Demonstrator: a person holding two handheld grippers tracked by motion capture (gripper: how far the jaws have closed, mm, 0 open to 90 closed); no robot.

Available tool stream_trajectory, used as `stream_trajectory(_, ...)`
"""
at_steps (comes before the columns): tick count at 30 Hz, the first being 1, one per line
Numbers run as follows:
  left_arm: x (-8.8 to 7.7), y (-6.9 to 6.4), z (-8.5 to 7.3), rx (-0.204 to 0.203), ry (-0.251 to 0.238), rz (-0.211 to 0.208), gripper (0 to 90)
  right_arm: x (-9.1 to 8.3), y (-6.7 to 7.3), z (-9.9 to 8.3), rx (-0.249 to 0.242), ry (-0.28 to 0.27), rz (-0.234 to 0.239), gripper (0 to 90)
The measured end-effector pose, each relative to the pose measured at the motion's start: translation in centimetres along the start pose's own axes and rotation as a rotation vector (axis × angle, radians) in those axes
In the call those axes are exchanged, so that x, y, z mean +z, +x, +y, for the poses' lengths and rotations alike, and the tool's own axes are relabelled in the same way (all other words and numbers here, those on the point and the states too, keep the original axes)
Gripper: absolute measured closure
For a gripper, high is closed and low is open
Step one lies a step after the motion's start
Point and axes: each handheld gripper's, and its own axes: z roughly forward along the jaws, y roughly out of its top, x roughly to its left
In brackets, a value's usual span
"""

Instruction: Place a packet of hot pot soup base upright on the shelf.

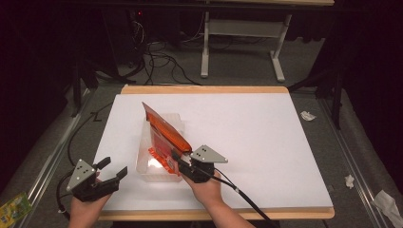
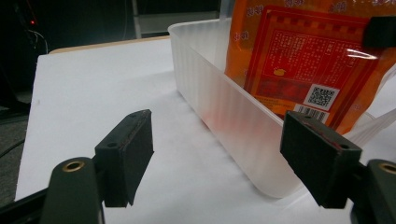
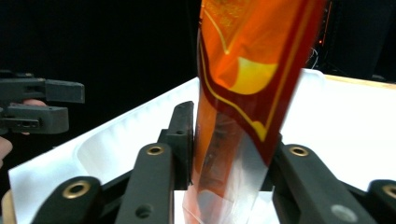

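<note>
Right hand-held gripper, low in the middle of the high view, is what we meet first: its jaws are clenched on the near edge of an orange packet, and in the right gripper view we see the two pads pressed against the packet's clear lower part from both sides. At the lower left of the high view sits the left hand-held gripper, released, its jaws spread wide with nothing between them; in its own view the gap between the pads frames bare white table.

Just beyond, the packet leans up and away to the upper left out of a clear plastic bin that rests on the table. We read a QR code and barcode on its back in the left gripper view, but the print is too small to make out, and its top is cut off by the frame. The bin's frosted wall blurs whatever part of the packet lies low inside.

Farther off, past the table's far edge, we see cables and a white frame on the dark floor, and crumpled scraps at the right.
</note>
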Motion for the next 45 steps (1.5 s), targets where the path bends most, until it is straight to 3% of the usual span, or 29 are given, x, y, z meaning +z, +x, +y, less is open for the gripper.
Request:
stream_trajectory(3,0.0,0.0,0.0,-0.004,-0.002,-0.001,26.3,-0.1,-0.3,0.3,-0.005,0.006,-0.005,55.8)
stream_trajectory(5,0.0,0.1,-0.1,-0.004,-0.002,-0.002,26.3,-0.2,-0.4,0.3,-0.003,0.009,-0.003,53.9)
stream_trajectory(13,0.0,0.0,0.0,0.001,0.001,-0.004,26.2,0.1,-1.5,1.2,-0.010,0.073,0.051,34.1)
stream_trajectory(21,0.0,0.1,0.0,-0.001,0.001,-0.005,26.2,-0.2,-1.7,1.5,-0.015,0.090,0.048,22.8)
stream_trajectory(29,0.1,0.0,0.0,0.003,0.006,-0.011,26.2,-0.8,-2.1,1.8,-0.005,0.099,0.046,18.3)
stream_trajectory(35,0.2,0.0,-0.1,0.000,0.013,-0.016,26.1,-2.3,-2.5,2.1,-0.017,0.090,0.048,17.6)
stream_trajectory(39,0.2,0.1,-0.2,-0.004,0.016,-0.019,26.1,-4.2,-3.2,2.2,-0.019,0.076,0.037,17.3)
stream_trajectory(43,0.3,0.2,-0.3,-0.016,0.018,-0.022,26.0,-6.7,-4.6,2.0,-0.023,0.060,0.008,16.9)
stream_trajectory(45,0.2,0.1,-0.3,-0.016,0.021,-0.022,26.1,-8.8,-6.2,1.5,-0.033,0.062,-0.044,15.5)
